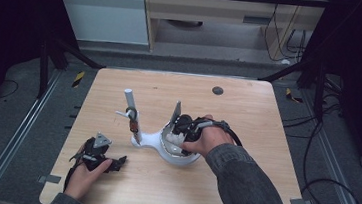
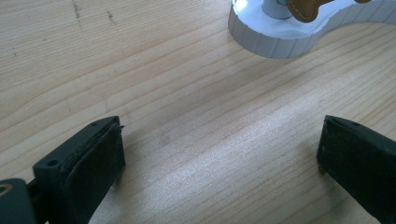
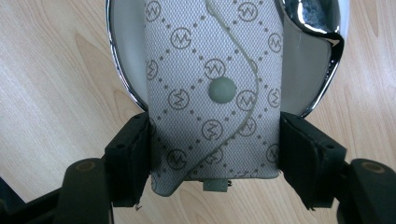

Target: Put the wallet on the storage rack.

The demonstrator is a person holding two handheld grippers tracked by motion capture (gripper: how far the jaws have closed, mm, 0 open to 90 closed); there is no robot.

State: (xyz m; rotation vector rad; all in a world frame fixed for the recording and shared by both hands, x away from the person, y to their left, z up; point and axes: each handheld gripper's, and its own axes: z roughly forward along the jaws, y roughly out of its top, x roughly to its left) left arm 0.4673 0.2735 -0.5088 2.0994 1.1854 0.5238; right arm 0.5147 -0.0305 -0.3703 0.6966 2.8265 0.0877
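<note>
Snugly, the right gripper (image 3: 215, 154) clasps a grey monogrammed pouch (image 3: 212, 93).

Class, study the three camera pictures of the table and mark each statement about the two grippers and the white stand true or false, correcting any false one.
1. The right gripper grips a patterned grey pouch. True.
2. The left gripper holds a brown tag. False: its jaws are open over bare table.
3. The pouch lies partly over a chrome-rimmed dish. True.
4. The pouch has a zip. False: a round snap button shows.
5. The white stand lies flat. False: its post is upright.
</note>
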